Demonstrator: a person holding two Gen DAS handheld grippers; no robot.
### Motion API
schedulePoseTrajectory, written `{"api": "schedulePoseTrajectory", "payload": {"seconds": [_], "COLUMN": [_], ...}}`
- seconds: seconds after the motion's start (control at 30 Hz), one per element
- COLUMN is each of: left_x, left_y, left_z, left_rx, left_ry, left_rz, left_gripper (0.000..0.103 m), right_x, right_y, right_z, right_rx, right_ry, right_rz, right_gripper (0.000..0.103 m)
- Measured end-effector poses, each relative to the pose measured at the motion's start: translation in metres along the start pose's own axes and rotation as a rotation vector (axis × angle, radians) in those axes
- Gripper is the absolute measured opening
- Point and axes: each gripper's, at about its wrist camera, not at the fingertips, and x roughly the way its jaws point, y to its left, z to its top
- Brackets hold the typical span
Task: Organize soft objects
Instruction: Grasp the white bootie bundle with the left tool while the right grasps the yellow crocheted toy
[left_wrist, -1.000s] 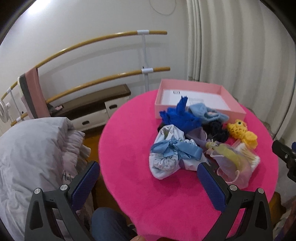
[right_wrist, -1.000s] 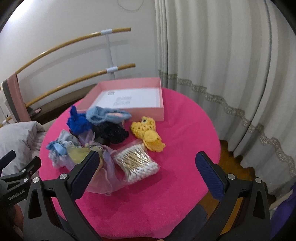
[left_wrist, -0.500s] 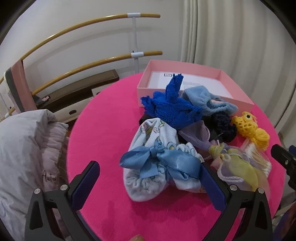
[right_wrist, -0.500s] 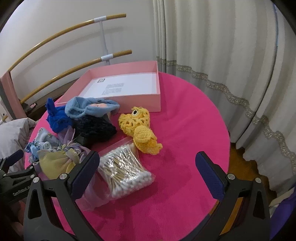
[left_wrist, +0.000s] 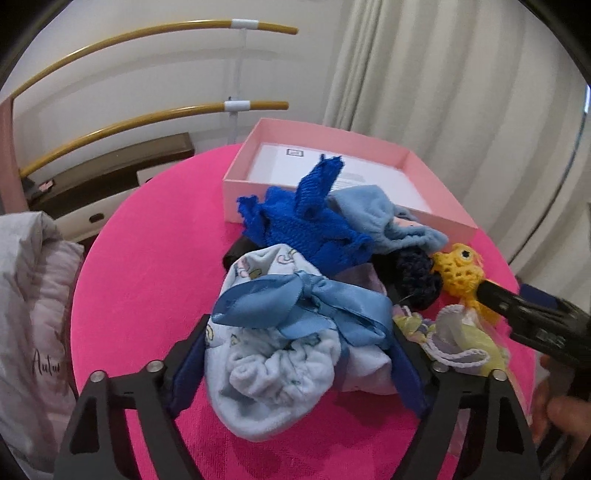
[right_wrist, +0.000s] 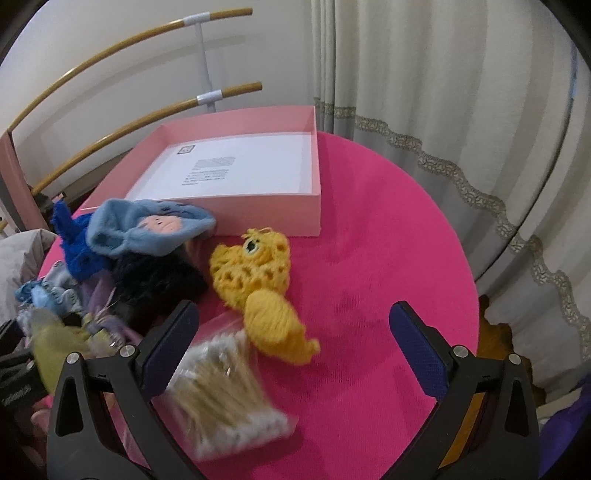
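Note:
A pile of soft things lies on the round pink table (left_wrist: 147, 258) in front of an open pink box (left_wrist: 424, 177). My left gripper (left_wrist: 297, 354) is open, its fingers on either side of a pale printed pouch with a blue satin bow (left_wrist: 295, 314). Behind it lie a blue knit piece (left_wrist: 306, 221) and a light blue plush (left_wrist: 380, 218). My right gripper (right_wrist: 293, 328) is open above a yellow crochet toy (right_wrist: 258, 273) and a bag of cotton swabs (right_wrist: 229, 387). The right gripper's finger shows in the left wrist view (left_wrist: 524, 310).
The pink box (right_wrist: 258, 206) holds only a white sheet. A dark knit item (right_wrist: 155, 280) and a yellowish organza bag (left_wrist: 469, 339) lie in the pile. Curtains hang right, wooden rails (left_wrist: 147, 33) stand behind, and bedding (left_wrist: 29, 295) is left.
Both grippers have moved forward and down toward the pile. The left one now straddles the bow pouch; the right one is now over the yellow toy and swabs.

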Motion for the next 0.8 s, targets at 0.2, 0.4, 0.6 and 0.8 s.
{"api": "schedulePoseTrajectory", "payload": {"seconds": [0.2,0.4,0.6,0.8], "left_x": [0.000,-0.016,-0.020,-0.030], "left_y": [0.006,0.011,0.019,0.024], "left_z": [0.001,-0.002,-0.004,-0.006], "left_rx": [0.002,0.020,-0.001,-0.019], "left_ry": [0.015,0.011,0.002,0.005], "left_rz": [-0.031,-0.011,0.035,0.011], "left_gripper": [0.072,0.069,0.079,0.067], "right_x": [0.031,0.028,0.023,0.008], "right_y": [0.005,0.007,0.006,0.004], "right_z": [0.007,0.004,0.002,0.000], "right_rx": [-0.034,-0.037,-0.029,-0.016], "right_ry": [0.062,0.049,0.037,0.012], "right_rz": [0.037,0.111,0.126,0.139], "right_gripper": [0.076,0.034,0.028,0.022]}}
